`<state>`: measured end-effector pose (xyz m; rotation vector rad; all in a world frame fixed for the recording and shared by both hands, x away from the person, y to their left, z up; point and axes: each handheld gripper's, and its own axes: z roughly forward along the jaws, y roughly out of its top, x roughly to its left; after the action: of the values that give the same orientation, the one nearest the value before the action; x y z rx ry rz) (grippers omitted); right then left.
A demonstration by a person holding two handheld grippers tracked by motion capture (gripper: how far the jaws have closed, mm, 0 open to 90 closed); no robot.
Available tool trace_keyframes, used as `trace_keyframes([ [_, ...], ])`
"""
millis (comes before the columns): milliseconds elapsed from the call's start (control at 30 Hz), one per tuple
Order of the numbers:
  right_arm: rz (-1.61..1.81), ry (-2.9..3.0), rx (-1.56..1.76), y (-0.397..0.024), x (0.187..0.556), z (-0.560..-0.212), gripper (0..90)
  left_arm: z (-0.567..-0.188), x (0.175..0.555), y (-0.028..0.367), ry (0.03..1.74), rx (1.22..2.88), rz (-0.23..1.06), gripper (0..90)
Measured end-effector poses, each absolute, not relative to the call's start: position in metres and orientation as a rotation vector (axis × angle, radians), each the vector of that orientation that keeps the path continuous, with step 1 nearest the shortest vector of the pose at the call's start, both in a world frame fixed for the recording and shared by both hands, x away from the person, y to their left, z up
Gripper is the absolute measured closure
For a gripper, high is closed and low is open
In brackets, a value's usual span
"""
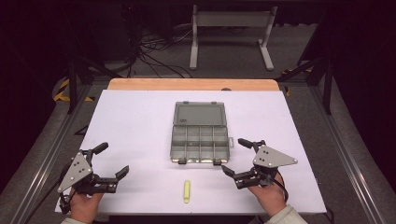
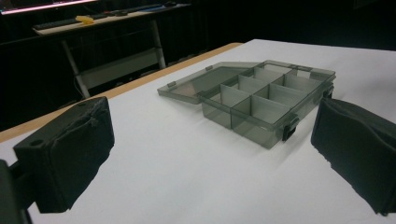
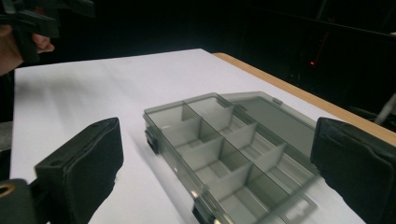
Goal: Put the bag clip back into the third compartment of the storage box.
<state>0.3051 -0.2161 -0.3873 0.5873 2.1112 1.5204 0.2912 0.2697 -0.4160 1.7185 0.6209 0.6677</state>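
Divided plastic box [image 1: 200, 139] lies open, lid flat, mid-table on the white sheet [image 1: 130, 121] — between both grippers. Left gripper [image 1: 112, 161] and right gripper [image 1: 237, 156] both spread wide, holding nothing. Yellow stick [image 1: 187, 191] near front edge — between them.

Looks like a lab or recording studio; dark surround, white sheet [image 1: 140, 116] over a wooden table [image 1: 191, 84] mid-frame; loose cables [image 1: 156, 51] on grey floor upper left; metal bench frame [image 1: 231, 35] top centre; hazard tape [image 1: 61, 91] at left edge.
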Motion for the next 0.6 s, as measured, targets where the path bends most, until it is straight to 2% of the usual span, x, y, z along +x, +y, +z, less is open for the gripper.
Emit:
trace_keyframes([
  [600,1.567,2.225,0.463,-0.163,0.306,-0.378,3.7,-0.416,0.291,0.271,0.624,1.718,0.667,0.1],
])
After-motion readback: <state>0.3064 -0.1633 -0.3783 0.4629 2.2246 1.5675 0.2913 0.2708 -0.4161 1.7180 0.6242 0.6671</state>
